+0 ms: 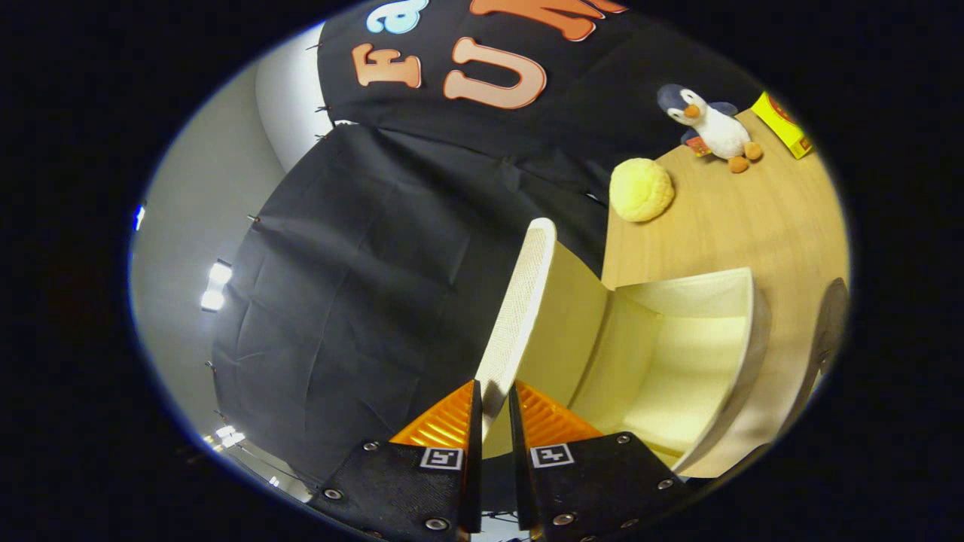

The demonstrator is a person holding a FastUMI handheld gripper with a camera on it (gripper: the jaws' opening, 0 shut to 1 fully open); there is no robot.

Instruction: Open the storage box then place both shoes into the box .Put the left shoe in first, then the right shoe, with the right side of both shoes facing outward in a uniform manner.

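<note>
Gripper (495,406) pinches the storage box lid (521,301) at lower centre. The open storage box (678,361) sits right of it on the tabletop (723,218).

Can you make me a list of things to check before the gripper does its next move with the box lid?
1. Gripper shut on the lid: ok, both fingers pinch its edge.
2. Lid lifted off the storage box: ok, it stands swung up.
3. Box inside free of things: ok for the part seen.
4. Shoes ready nearby: cannot tell; a dark shape lies beside the box.
5. Yellow ball and penguin toy away from box: ok.
</note>
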